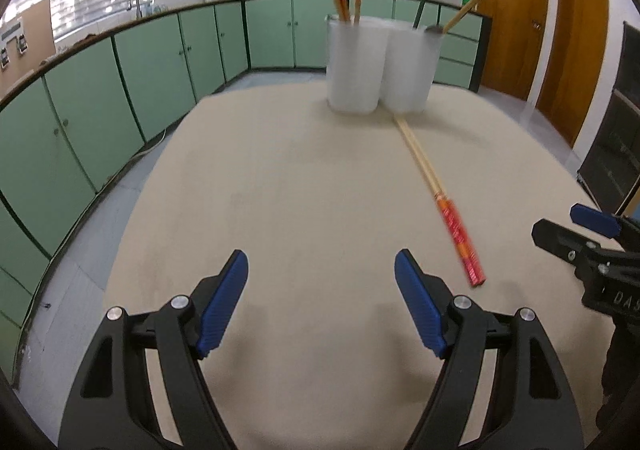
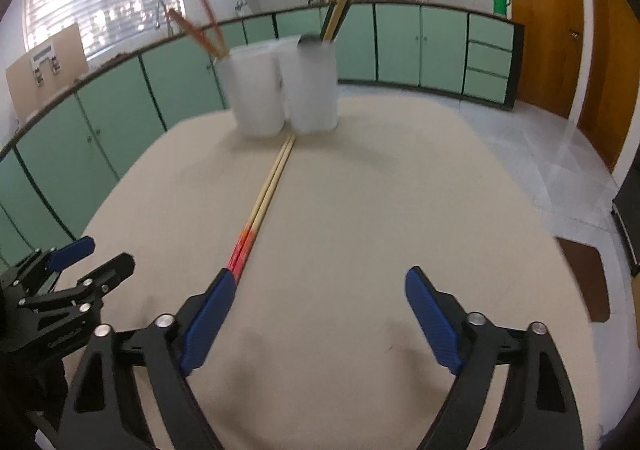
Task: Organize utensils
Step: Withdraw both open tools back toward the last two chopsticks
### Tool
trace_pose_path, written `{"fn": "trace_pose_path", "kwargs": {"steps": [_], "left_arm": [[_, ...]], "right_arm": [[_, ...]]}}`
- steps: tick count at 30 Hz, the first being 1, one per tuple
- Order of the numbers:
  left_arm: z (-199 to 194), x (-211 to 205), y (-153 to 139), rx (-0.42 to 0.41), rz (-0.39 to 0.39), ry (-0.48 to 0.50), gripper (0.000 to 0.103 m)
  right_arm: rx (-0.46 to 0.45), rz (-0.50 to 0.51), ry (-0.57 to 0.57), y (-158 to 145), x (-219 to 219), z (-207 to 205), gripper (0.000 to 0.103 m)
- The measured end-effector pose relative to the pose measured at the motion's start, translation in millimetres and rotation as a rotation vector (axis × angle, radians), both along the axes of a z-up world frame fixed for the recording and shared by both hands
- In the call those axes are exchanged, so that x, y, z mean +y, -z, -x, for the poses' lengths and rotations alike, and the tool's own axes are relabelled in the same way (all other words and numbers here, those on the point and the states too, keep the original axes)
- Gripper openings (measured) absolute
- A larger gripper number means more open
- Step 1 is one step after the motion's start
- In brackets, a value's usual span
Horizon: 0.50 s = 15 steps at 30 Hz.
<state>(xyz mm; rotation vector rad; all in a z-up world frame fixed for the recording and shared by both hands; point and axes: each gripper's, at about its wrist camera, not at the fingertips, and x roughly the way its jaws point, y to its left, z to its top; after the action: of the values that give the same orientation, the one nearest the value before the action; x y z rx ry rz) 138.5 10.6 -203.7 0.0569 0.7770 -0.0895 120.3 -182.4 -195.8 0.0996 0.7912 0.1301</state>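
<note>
Over the table (image 1: 280, 178): both tongs hang just above the tan cloth, each with nothing between its pads.
Left tongs (image 1: 321, 300): jaws spread wide, empty; the chopsticks' red end lies just to their right.
Right tongs (image 2: 318, 316): jaws spread wide, empty; the left pad (image 2: 208, 320) sits at the red end of the chopsticks, which runs out of sight behind it, so I cannot tell whether they touch.
Chopsticks (image 2: 268, 196): one loose pair flat on the table, side by side, pale tips reaching the foot of the cups, red handles toward the tongs.
Cups (image 1: 352, 66): two frosted tubs touching each other at the far side of the table; the left one holds red-handled chopsticks, the right one darker utensils.
Step, by my reading: the pair on the table likely goes to the left cup, with its like.
Risk: closing on only one stick would split the pair; a thin, round pair may roll or scissor apart in the pads.
Risk at the cups: they look light, and a long stick dropped in at a slant could tip one or knock out what stands in it.
</note>
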Motion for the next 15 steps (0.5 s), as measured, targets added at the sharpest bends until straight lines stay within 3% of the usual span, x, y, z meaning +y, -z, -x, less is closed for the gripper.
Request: {"fn": "trace_pose_path", "kwargs": {"steps": [5,15], "left_arm": [[1.1,6.9,6.9,0.035,-0.009,-0.017,0.075],[0.0,15.3,5.6,0.044,-0.008,-0.037,0.076]], "right_arm": [[0.034,0.005,-0.051,9.5,21.5,3.2,0.069],[0.072,0.040,-0.069,18.6,37.5,-3.2,0.065]]}}
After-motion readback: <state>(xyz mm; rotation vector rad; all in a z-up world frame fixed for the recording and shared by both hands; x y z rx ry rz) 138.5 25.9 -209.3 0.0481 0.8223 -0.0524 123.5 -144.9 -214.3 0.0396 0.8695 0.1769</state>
